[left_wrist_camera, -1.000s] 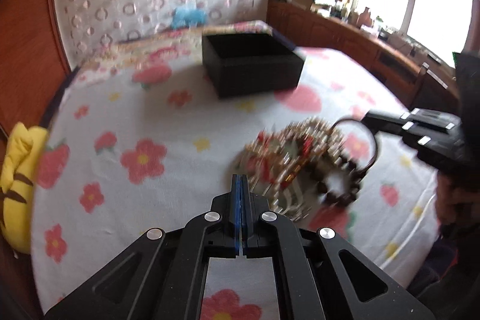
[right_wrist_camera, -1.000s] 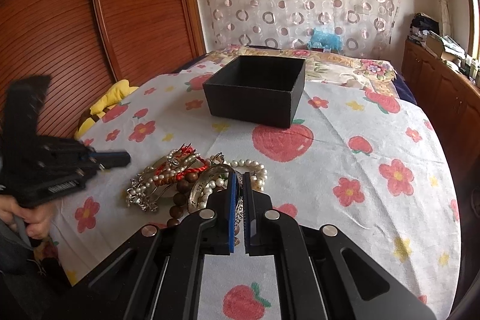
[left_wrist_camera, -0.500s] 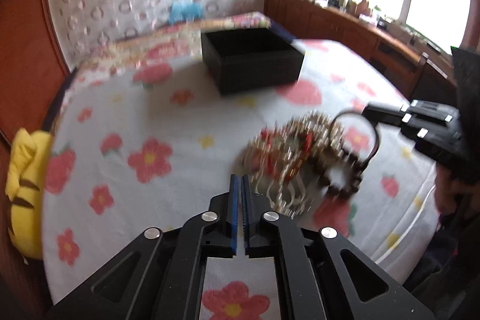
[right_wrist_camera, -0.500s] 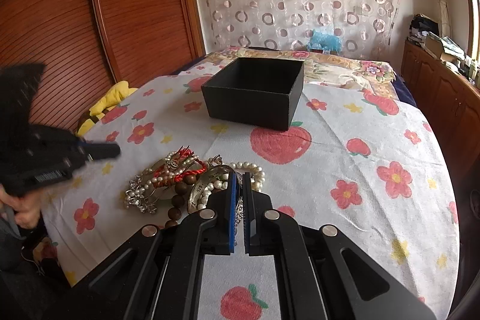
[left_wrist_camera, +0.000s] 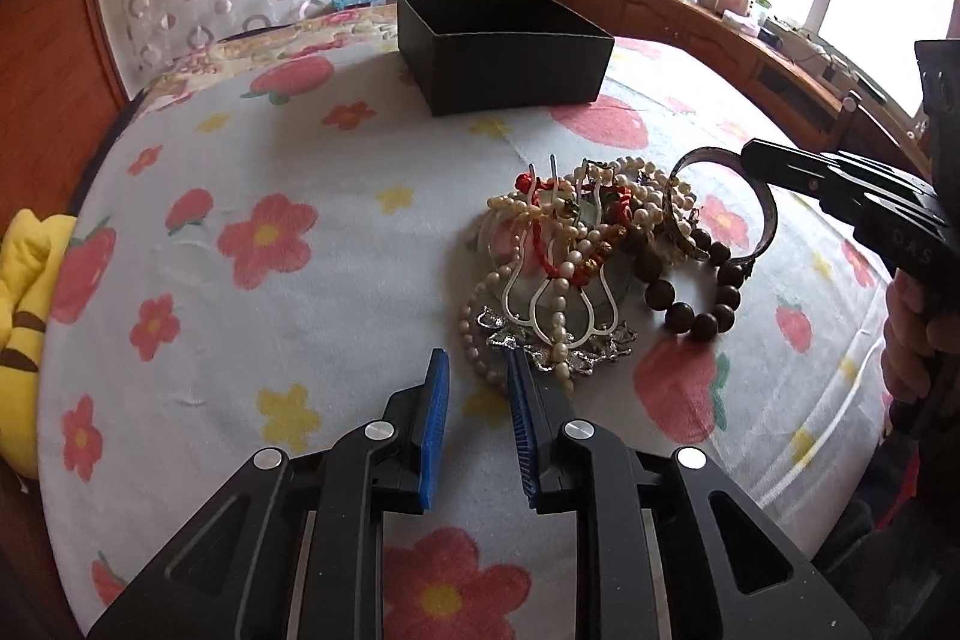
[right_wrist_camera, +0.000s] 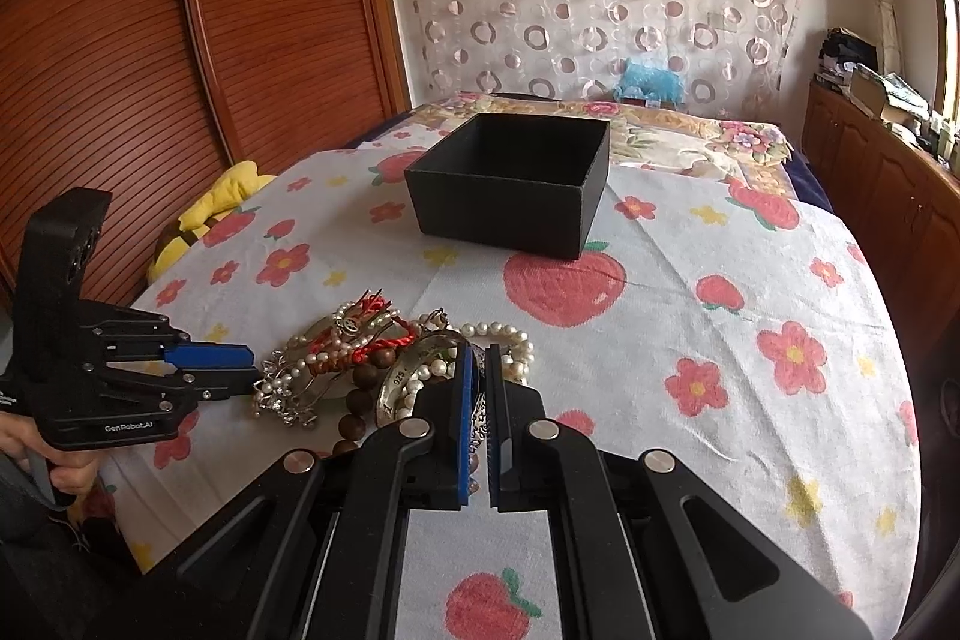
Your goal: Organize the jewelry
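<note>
Hovering low over the flowered tablecloth (left_wrist_camera: 288,172), my left gripper (left_wrist_camera: 474,370) has its blue-padded fingers spread apart with nothing between them, the tips just short of the jewelry pile (left_wrist_camera: 588,256). The nearest pieces to those tips are a silver filigree ornament (left_wrist_camera: 558,346) and a loop of pearl strand (left_wrist_camera: 480,334), both lying on the cloth.

My right gripper (right_wrist_camera: 478,358) is clamped on a silver bangle (right_wrist_camera: 414,370) at the pile's other side; the band passes between the two pads, which stand nearly together (in the left wrist view the same bangle stands on edge, tilted up off the cloth, pinched at its rim by the black fingertips). Beside it lies a bracelet of dark wooden beads (left_wrist_camera: 702,298), and red cord (right_wrist_camera: 384,340) tangles through the pearls in the middle of the heap.

Farther back on the table sits the black box (right_wrist_camera: 510,190), open-topped and well apart from the pile; what I can see of its inside is dark and bare. A yellow plush toy (right_wrist_camera: 210,208) rests at the table's left edge, against the wooden wardrobe doors (right_wrist_camera: 180,70).
</note>
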`<state>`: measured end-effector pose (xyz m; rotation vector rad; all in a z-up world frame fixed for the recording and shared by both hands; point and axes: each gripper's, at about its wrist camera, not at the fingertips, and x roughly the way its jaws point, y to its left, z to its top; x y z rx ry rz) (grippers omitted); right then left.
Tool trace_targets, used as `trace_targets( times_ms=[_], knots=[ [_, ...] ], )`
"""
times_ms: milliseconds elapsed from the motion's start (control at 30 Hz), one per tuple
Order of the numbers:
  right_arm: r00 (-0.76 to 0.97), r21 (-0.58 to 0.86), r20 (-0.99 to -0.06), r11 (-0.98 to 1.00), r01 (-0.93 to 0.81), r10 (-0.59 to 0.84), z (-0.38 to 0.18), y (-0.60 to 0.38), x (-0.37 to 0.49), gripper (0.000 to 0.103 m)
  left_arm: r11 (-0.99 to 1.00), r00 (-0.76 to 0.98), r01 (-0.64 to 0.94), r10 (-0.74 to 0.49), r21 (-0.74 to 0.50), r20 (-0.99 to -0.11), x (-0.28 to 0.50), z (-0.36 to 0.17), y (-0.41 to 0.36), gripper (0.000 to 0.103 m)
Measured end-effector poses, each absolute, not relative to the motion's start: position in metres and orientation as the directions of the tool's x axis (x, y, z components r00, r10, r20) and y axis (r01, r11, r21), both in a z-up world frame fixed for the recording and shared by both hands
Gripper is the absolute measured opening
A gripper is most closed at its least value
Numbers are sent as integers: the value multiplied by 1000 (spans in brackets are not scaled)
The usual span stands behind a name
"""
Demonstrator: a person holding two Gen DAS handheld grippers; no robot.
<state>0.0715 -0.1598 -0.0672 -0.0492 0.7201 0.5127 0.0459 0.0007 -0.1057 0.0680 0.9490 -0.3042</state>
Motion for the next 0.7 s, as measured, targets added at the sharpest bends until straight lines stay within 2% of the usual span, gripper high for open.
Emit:
trace_targets(
  times_ms=[267, 300, 367, 467, 567, 700],
  knots=[
    [633, 131, -642, 875, -465, 432, -68, -160, 71, 5, 964, 559, 264, -182, -35, -809, 53, -109, -3, 17],
    [633, 131, -642, 875, -465, 433, -68, -160, 71, 5, 966, 565, 259, -169, -21, -808, 54, -110, -3, 9],
    [633, 132, -642, 876, -465, 433, -68, -160, 71, 5, 968, 574, 252, -149, 0, -805, 55, -110, -2, 4],
    [633, 131, -642, 876, -465, 432, -68, -160, 70, 5, 966, 569, 257, -167, -19, -805, 58, -109, 2, 4],
    [634, 131, -641, 876, -465, 432, -68, -160, 71, 5, 974, 592, 226, -113, 30, -798, 59, -109, 6, 4],
    [633, 131, -642, 876, -464, 432, -68, -160, 71, 5, 978, 617, 209, -126, 7, -777, 60, -100, 15, 4]
  ],
)
